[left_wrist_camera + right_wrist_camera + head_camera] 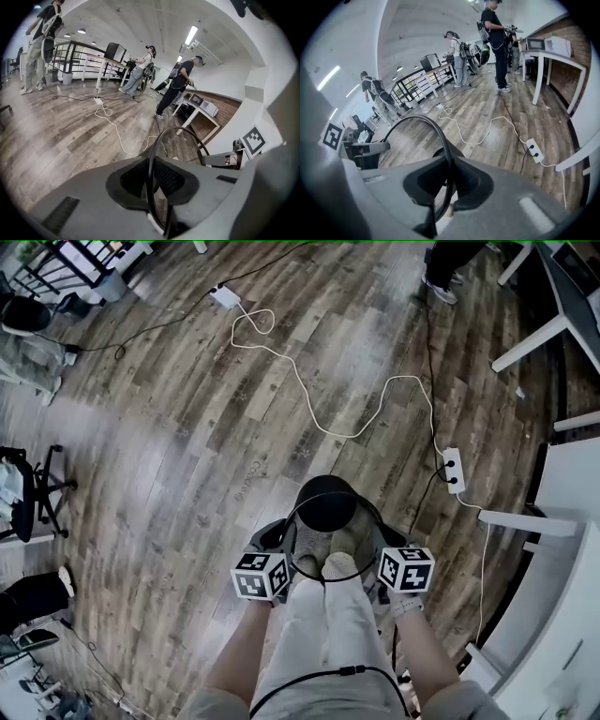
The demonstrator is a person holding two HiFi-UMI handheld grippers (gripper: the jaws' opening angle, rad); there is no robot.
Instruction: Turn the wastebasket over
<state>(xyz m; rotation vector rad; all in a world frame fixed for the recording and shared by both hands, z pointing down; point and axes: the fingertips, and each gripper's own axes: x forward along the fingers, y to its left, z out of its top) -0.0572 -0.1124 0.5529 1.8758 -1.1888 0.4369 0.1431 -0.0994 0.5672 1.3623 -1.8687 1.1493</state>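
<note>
- I read the wastebasket [326,507] as black: a solid rim and a fine mesh wall.
- The floor [187,427]: grey-brown planks with streaked wood grain.
- The cable [323,427] and the power strip [454,470]: white.
- My left gripper [152,190] and right gripper [445,187]: grey bodies with dark pads. Each cube [262,576] bears black-and-white square markers.
- The desk [574,486] at my right: white.

Pale trousers [323,634] and pale shoes [339,565] here, short dull-grey sleeves [211,704], and a thin black cable [319,673] looping across the lap. The left gripper [152,187] and right gripper [445,185] are smooth grey shells, each of the 2 wearing a cube [261,575] of black-and-white square markers.
</note>
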